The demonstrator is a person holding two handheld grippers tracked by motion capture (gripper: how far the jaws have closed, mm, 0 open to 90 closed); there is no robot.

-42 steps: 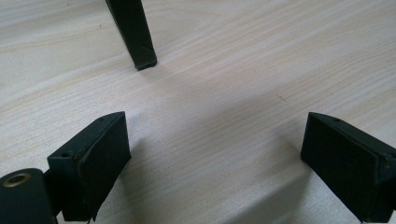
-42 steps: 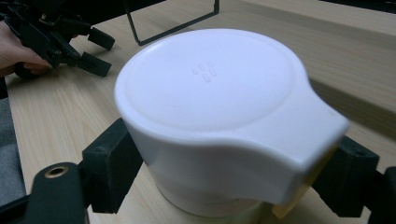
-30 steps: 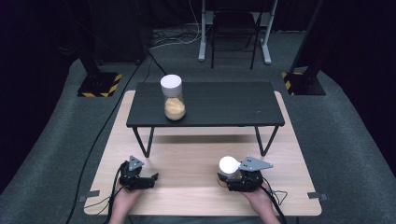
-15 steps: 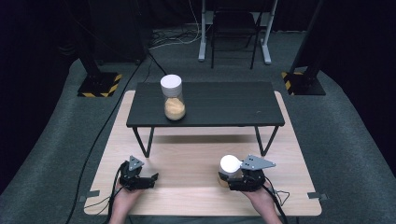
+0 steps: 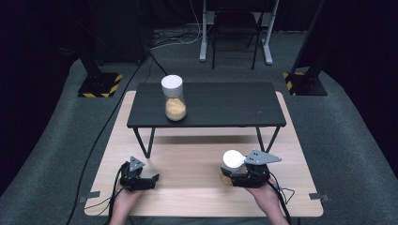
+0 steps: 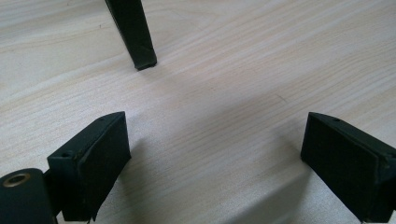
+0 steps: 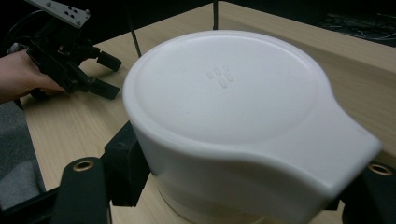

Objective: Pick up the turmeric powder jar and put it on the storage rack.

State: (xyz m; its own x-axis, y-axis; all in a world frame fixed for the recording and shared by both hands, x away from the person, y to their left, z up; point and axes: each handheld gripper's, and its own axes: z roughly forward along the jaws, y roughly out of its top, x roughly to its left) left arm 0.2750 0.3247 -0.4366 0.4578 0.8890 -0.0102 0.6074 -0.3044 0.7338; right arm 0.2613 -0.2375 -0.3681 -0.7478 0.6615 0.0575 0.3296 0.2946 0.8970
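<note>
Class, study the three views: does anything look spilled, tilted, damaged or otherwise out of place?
Nothing stands out. The jar stands upright on the black table with its lid on. The right gripper grips a second, white-lidded jar, also upright. The left gripper rests open on the wooden board. No spill shows.

White lid: smooth matt plastic. Board: pale wood, fine grain. Gripper pads: black, matt.

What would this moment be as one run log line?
left gripper: open, on wooden board | right gripper: shut on white-lidded jar | second jar: on black table
</note>
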